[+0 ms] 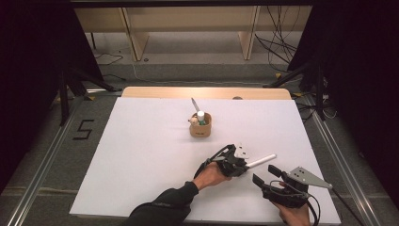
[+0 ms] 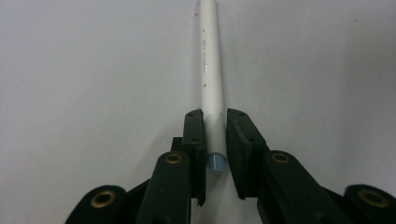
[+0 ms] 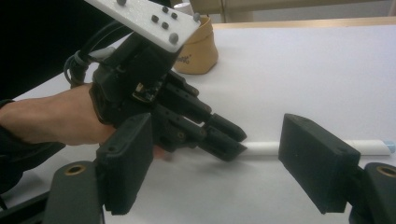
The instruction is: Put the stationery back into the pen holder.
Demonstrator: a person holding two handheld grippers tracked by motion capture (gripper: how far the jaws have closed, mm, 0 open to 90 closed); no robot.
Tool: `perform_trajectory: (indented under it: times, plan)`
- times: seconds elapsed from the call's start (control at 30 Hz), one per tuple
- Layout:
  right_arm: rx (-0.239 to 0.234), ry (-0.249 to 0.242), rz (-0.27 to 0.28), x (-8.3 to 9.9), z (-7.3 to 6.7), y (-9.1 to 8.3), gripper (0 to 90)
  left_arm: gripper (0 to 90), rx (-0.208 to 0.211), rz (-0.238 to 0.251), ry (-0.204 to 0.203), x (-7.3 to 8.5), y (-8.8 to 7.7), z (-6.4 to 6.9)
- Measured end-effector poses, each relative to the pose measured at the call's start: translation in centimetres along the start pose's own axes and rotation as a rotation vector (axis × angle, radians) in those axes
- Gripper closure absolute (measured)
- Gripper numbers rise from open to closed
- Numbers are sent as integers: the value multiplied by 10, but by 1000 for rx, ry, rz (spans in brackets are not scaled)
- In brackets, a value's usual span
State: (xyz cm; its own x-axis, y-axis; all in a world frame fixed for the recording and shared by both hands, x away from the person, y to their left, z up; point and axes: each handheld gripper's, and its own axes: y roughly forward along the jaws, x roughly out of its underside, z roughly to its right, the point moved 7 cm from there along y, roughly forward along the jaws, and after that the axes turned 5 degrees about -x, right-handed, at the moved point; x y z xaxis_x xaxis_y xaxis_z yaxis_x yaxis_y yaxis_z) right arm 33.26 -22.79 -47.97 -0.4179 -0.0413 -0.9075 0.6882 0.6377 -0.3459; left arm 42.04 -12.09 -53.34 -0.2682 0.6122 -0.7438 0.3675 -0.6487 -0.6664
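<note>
The long white plastic pen point(image 2: 210, 70) lies on the white table sheet point(image 1: 141, 155), its light blue end cap between the two black jaws of the left gripper point(image 2: 214, 122). Those jaws stand narrow, close on either side of the barrel; the left one seems to touch it, a thin gap shows at the right. Most of the pen reaches out ahead of the jaws. The right gripper point(image 3: 217, 161) rests just beside, its jaws wide and empty. A tan round holder point(image 1: 201, 125) with pens stands farther back.
</note>
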Motion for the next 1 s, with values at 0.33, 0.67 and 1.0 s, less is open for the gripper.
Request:
perform_trajectory:
  times: [0.33,0.67,1.0]
  plan:
    - [2,3,-1,0,0,0,269,778,20,34,-73,-1,-12,-13]
    - [-1,16,2,0,1,0,269,778,6,90,-128,5,-43,-33]
    - [-8,6,-6,0,-4,4,269,778,7,109,-177,22,-80,-49]
